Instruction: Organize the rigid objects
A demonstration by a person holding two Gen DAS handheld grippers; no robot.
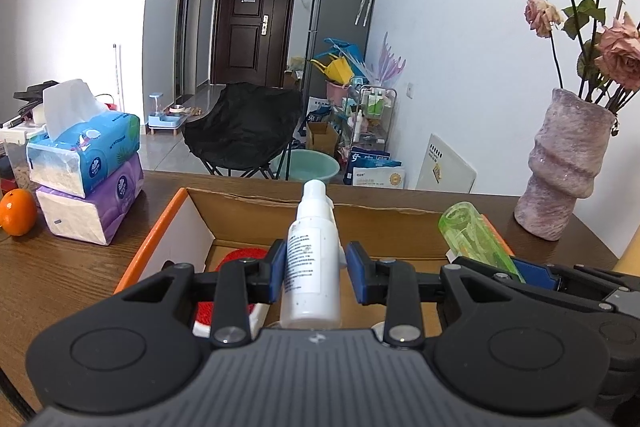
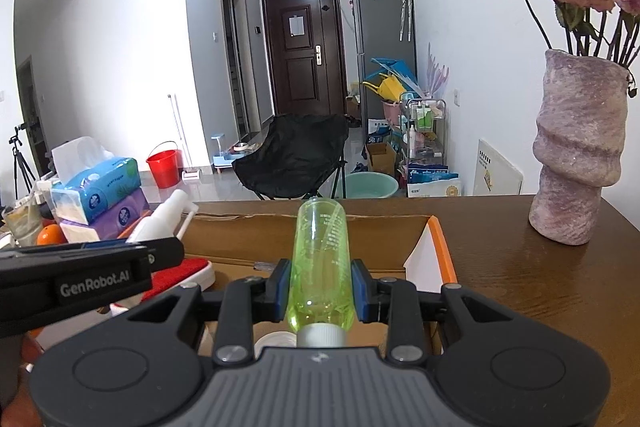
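- Two tongs, left (image 1: 313,269) and right (image 2: 320,285), each clamp a bottle: white bottle (image 1: 310,267), green bottle (image 2: 322,263).
- We hold both over the box (image 2: 440,251), judged for dropping in.

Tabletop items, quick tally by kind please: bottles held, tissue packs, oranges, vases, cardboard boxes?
Bottles held: 2, white bottle and green bottle
Tissue packs: 2, blue pack on purple pack
Oranges: 1
Vases: 1
Cardboard boxes: 1
Total: 7

Both views are bright, evenly lit and sharp. Fisheye distortion bends the walls (image 2: 120,67) and darkens the corners. Soft glare lies on the desk (image 2: 540,287).
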